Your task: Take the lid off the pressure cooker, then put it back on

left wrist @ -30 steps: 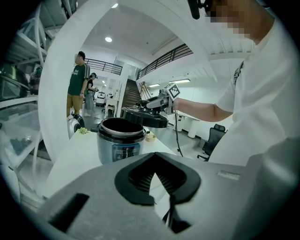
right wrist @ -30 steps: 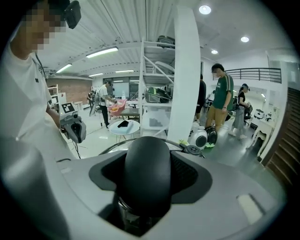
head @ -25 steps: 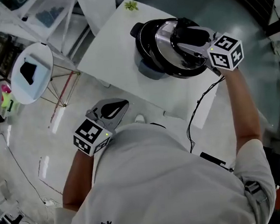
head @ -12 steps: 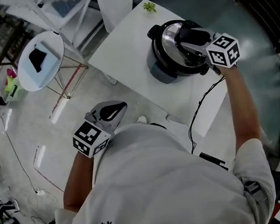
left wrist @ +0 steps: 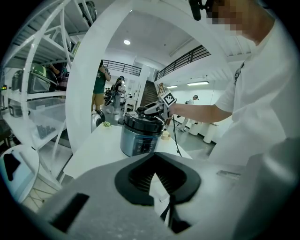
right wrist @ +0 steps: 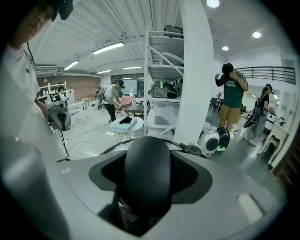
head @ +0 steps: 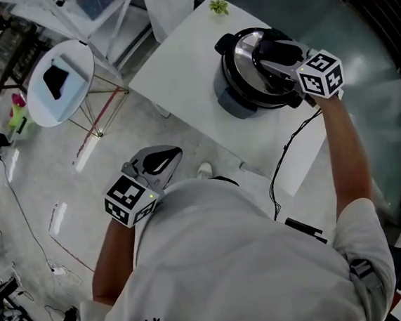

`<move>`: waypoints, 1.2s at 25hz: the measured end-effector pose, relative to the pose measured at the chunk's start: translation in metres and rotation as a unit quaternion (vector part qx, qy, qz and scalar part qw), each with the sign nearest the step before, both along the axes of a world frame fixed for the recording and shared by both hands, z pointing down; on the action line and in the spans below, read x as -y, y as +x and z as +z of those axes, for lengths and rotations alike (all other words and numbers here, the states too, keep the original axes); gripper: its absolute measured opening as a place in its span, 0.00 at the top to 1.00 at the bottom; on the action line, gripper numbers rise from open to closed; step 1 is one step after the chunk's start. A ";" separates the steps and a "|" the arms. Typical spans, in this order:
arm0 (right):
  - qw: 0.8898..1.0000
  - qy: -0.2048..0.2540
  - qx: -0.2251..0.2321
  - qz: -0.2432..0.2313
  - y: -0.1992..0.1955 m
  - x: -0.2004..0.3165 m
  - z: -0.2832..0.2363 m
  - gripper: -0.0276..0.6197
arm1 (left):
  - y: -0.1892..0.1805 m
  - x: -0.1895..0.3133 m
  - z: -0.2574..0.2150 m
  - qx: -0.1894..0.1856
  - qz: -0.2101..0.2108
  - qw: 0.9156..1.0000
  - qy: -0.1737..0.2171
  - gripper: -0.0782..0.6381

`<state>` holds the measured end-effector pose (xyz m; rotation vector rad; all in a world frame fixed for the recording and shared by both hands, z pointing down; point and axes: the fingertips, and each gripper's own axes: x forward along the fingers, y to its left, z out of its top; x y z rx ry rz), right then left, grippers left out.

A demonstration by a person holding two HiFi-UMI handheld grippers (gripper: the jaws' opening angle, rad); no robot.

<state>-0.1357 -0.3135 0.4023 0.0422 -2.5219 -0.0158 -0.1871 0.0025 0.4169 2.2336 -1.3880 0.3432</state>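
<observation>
- The left gripper (head: 159, 157) hangs off the counter (head: 178, 74), over the floor beside the counter's near-left edge and close to the person's chest. It is well apart from the cooker.
- Its jaws are together at the tips, with only a thin slit between the ribbed pads and nothing in them.
- The pressure cooker (head: 231, 100) stands upright on the white counter, near its right edge and toward the far corner, where a small green plant (head: 219, 7) sits.
- The cooker has a round grey-blue body with a dark control panel on its side.
- The lid (head: 241, 49) sits on top of the body. It is shiny steel in the middle with a broad black rim.
- A bulky, rounded black handle (right wrist: 146, 173) stands on the lid's crown.
- The right gripper (head: 275, 54) reaches in from the counter's right edge over the lid.
- Its jaws stand wide and are clamped on the handle, with a pad against each flank.
</observation>
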 end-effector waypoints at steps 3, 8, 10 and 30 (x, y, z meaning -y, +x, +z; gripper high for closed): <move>1.000 -0.001 -0.001 -0.001 0.000 -0.001 0.001 0.50 | 0.001 0.000 -0.001 0.001 0.001 1.000 0.001 0.88; 1.000 0.003 0.001 -0.004 0.000 0.000 0.000 0.50 | 0.001 -0.002 -0.005 0.004 0.004 1.000 0.003 0.88; 1.000 0.007 0.001 0.000 0.001 0.001 0.001 0.48 | 0.001 -0.003 -0.004 0.004 0.005 1.000 0.002 0.88; 0.986 0.012 0.042 0.160 0.088 -0.047 -0.016 0.52 | 0.004 -0.027 -0.010 -0.009 0.089 0.996 0.011 0.88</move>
